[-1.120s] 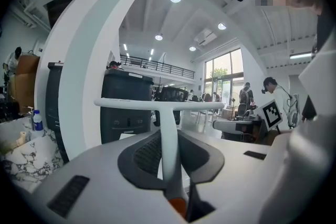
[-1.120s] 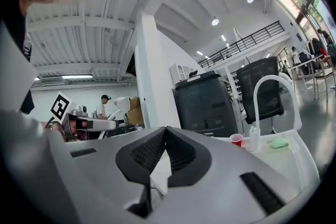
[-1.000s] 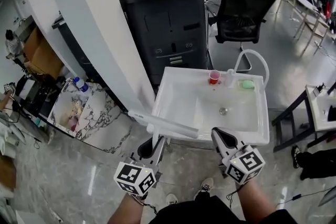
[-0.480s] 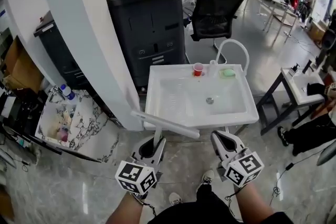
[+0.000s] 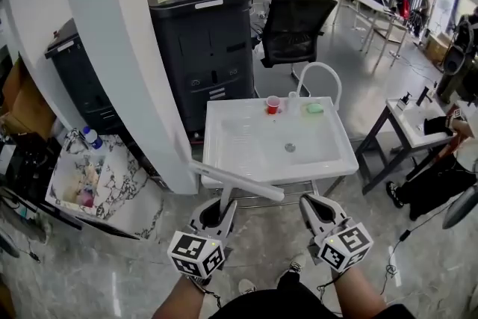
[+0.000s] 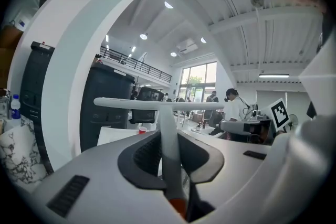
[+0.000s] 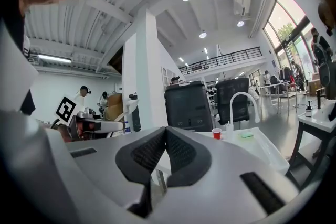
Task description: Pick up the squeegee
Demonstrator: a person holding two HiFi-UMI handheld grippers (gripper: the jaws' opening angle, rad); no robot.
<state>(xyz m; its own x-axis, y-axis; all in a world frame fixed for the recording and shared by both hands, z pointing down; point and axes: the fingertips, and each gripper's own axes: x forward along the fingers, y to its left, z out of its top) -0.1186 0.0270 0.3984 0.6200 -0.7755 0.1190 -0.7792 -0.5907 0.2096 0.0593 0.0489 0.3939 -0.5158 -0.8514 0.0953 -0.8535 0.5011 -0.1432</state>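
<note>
— What has changed since a second ago?
— The sink (image 5: 246,138) sits farther off and looks smaller in the head view. Both grippers have drawn back from its front edge, and the squeegee has come away with them

— And nearest to us now?
— The left gripper (image 5: 221,211) is clamped on the thin stem of the squeegee (image 5: 237,179). Its long white blade lies crosswise above the jaws, up in the air just short of the sink's front rim. The right gripper (image 5: 314,205) is pressed closed on nothing

— Farther out?
— A red cup (image 5: 273,104), a green sponge (image 5: 314,108) and a curved tap (image 5: 317,75) stand at the sink's back edge. Behind them are a black cabinet (image 5: 198,41) and an office chair (image 5: 295,26)

— What could spoil it?
— The hold is low on a narrow stem with a wide blade far above it, so I judge a quick swing could twist the squeegee in the pads. The blade's left end also looks close to the white pillar (image 5: 119,48), and a knock there could lever it loose
</note>
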